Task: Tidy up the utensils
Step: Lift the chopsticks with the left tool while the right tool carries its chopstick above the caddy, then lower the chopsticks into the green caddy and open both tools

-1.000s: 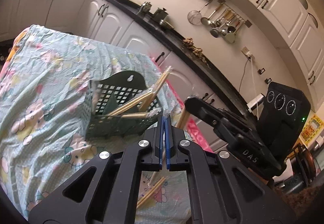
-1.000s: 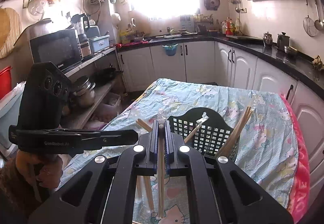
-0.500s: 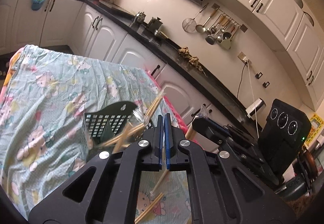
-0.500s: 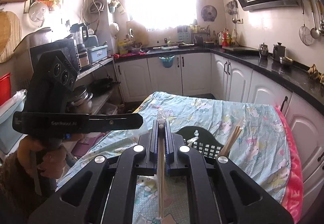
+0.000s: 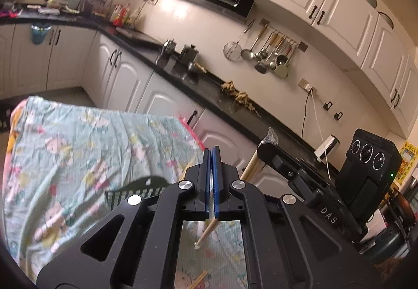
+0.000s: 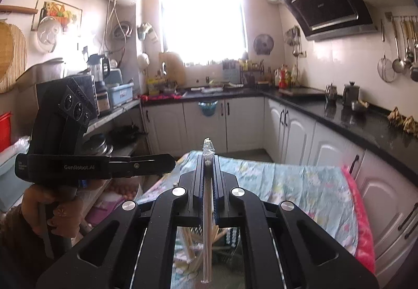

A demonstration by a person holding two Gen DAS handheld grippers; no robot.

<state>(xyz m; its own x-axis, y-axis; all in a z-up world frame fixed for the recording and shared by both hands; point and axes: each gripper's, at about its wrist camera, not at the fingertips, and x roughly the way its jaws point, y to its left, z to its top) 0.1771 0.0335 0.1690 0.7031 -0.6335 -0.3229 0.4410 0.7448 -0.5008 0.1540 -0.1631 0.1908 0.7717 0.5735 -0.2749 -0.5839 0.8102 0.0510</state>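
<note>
In the left wrist view, the table (image 5: 65,142) with its pale green cartoon cloth fills the left and near part of the scene. The dark green basket (image 5: 135,188) stands on it, mostly hidden behind the claw body, only its rounded top and a strip of grid wall showing. The left claw (image 5: 212,155) has its blue pads together, clamped on a wrapped chopstick (image 5: 207,231) whose lower end hangs slanted below the pads, above the cloth. Another chopstick pair (image 5: 199,278) lies on the cloth at the near edge. To the right, the right claw (image 5: 269,149) is seen from the side, pinching a chopstick in clear wrap (image 5: 252,163), the wrap's crumpled tip sticking up above the fingers. Behind runs a black counter (image 5: 183,74) with white cabinets, and ladles (image 5: 269,53) hang on the wall.

In the right wrist view, at left a hand (image 6: 49,208) grips the left claw's handle; that claw (image 6: 171,164) points right, level, its fingers together. In the middle, the right claw (image 6: 208,158) is clamped on the wrapped chopstick (image 6: 207,223), which runs straight down between the pads, its wrap poking above the tips. Below, through the frame opening, the basket (image 6: 230,242) shows with several chopsticks (image 6: 190,242) leaning in it. The table cloth (image 6: 300,189) spreads to the right, with a pink edge on the far right side.
</note>
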